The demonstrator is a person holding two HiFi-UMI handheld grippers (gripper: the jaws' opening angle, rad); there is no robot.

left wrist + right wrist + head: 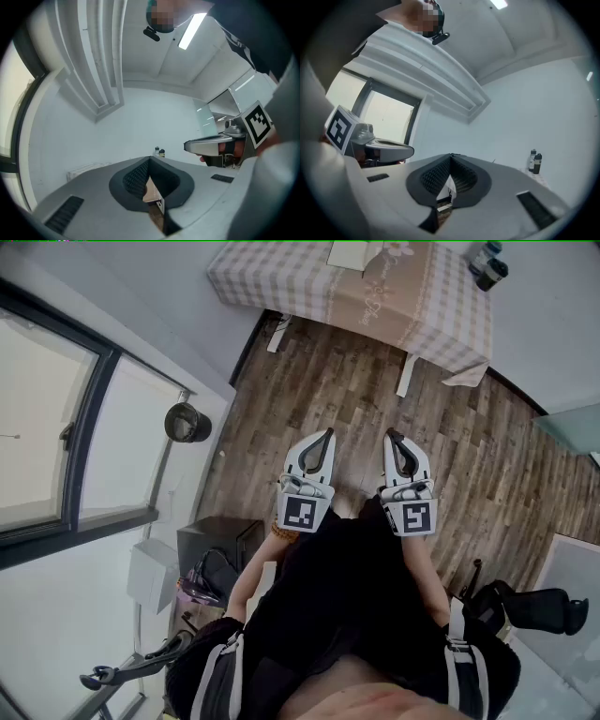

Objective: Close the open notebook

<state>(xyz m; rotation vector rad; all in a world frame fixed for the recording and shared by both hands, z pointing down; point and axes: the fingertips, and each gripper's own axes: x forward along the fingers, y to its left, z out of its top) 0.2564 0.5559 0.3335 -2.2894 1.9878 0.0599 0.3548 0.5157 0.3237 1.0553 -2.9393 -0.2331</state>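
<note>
A table (281, 277) under a checked cloth stands far ahead at the top of the head view. On it lies a pale flat thing (352, 253), cut off by the frame edge, perhaps the notebook. I hold both grippers level over the wooden floor, well short of the table. The left gripper (327, 433) is shut and empty. The right gripper (390, 434) beside it is shut and empty too. In the left gripper view the left gripper's (149, 159) tips meet, and in the right gripper view so do the right gripper's (451, 155).
Two dark bottles (487, 263) stand at the table's far right corner. A large window (56, 437) fills the left wall, with a round black object (187, 422) near it. A black box (220, 540) sits at my left and an office chair (534, 610) at my right.
</note>
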